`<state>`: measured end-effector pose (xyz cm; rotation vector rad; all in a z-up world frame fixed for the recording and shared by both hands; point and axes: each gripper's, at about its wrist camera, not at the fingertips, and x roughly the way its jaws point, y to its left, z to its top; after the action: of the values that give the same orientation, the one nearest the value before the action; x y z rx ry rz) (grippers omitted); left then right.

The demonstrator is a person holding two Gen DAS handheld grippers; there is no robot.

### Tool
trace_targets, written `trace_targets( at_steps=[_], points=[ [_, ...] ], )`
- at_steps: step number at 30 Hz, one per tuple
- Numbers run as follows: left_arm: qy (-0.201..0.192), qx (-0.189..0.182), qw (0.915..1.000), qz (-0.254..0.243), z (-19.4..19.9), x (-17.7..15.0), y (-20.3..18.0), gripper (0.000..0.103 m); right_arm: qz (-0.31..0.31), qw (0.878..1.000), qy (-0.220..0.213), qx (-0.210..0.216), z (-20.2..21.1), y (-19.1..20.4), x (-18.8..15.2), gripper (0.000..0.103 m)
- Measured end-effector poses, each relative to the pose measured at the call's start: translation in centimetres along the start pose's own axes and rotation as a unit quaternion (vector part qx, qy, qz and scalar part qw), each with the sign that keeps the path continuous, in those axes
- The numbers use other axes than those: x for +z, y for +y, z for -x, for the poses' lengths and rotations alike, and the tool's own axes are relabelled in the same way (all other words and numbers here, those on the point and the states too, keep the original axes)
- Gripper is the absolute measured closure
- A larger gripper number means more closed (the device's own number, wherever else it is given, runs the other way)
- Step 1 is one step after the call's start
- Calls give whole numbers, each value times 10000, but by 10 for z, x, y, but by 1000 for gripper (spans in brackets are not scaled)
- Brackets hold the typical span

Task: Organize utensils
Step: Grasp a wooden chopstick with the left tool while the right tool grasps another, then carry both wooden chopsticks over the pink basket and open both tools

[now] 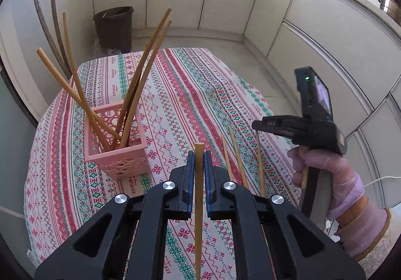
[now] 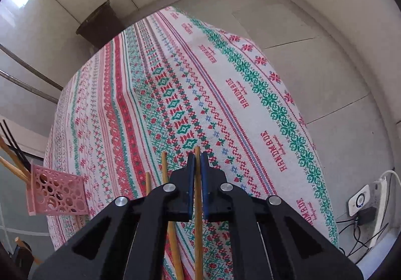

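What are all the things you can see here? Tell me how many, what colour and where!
chopsticks in the basket: four, tan wood, leaning out of the top
pink basket: one, pink with round holes, left part of the table
loose chopsticks: about three, tan wood, lying on the cloth to the right of the basket
tablecloth: one, white with red and green patterns, covering the table
bin: one, dark brown, on the floor past the table
power strip: one, white, on the floor at the right
left claw: one, black with blue pads, shut on a chopstick
right claw: one, black with blue pads, shut on another chopstick
gloved hand: one, pale purple, holding the right claw's handle
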<state>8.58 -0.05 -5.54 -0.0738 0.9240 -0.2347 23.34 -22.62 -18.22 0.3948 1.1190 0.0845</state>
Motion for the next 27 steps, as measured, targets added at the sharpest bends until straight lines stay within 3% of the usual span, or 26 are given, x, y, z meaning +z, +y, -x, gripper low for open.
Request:
trace_targets(
  at_steps=[11,22,27],
  points=[
    [-833,-702,9927,-510,56,-3,-19,96,278,9939,-981,411,110,0,-9,98],
    [-1325,-847,9857,-604,93,5,-35,96,155,9853,-1500,798,174,-10,-7,98],
    [-1633,-728,9833,-344,112,37,-28,96,169,9810,-1725,872,192,2,8,98]
  ],
)
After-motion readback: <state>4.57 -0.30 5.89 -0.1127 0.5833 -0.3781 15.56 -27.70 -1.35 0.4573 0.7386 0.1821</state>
